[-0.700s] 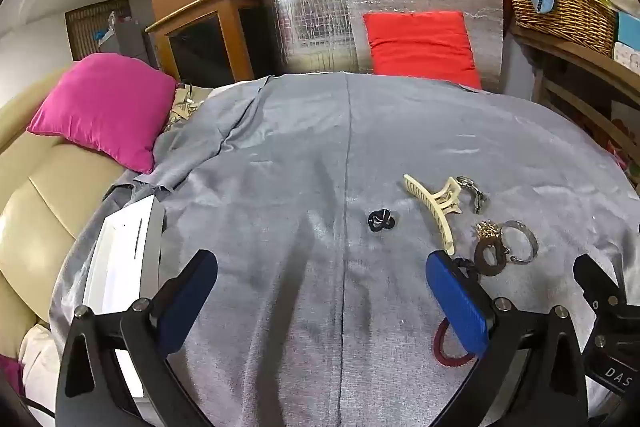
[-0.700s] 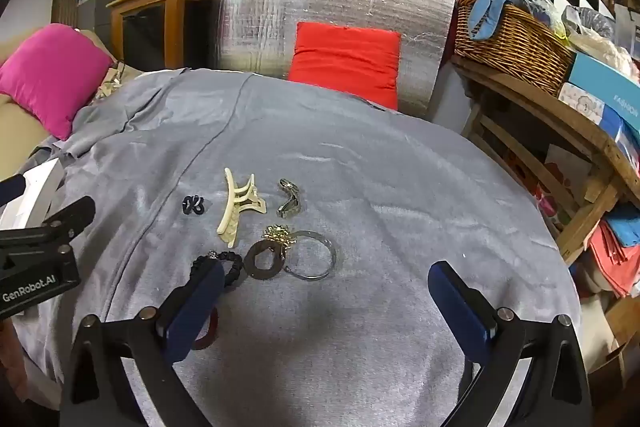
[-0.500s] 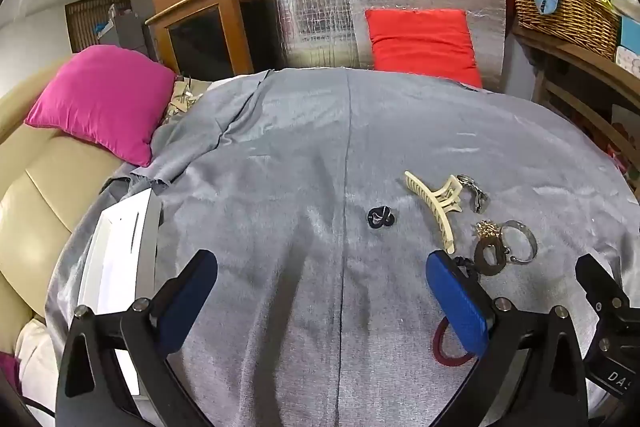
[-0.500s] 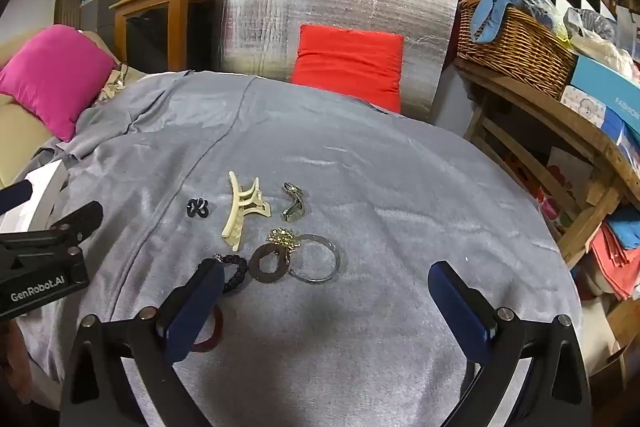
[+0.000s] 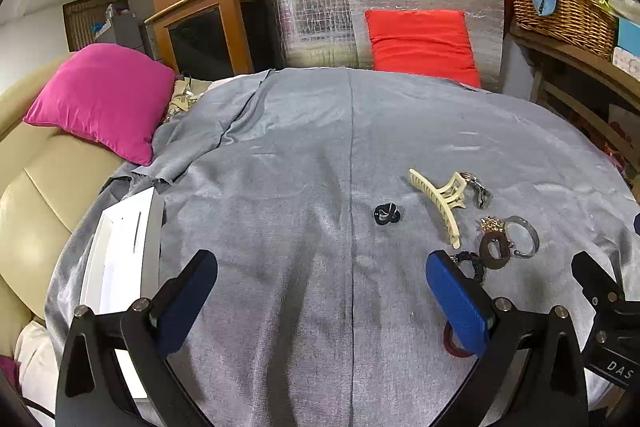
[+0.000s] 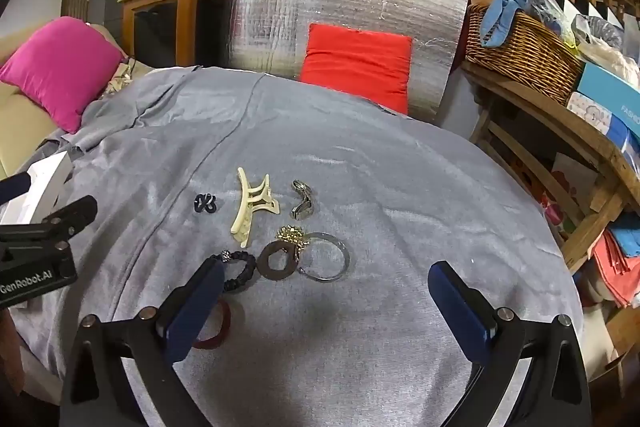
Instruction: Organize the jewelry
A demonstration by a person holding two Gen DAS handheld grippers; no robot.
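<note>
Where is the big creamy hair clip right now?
In the right wrist view, the cream hair clip lies on the grey cloth, between the small black tie and the silver clip.

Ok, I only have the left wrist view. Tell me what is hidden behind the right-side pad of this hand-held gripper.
Observer: A dark red hair tie, a full loop lying flat on the grey cloth, nearer than the black hair tie.
Operator: Give me the state of the other one.
Observer: The right hand-held gripper has its jaws wide open and holds nothing.
Operator: Now check the floor side, past the table's right edge.
Observer: Folded coral and blue cloths are stacked under the wooden shelf.
</note>
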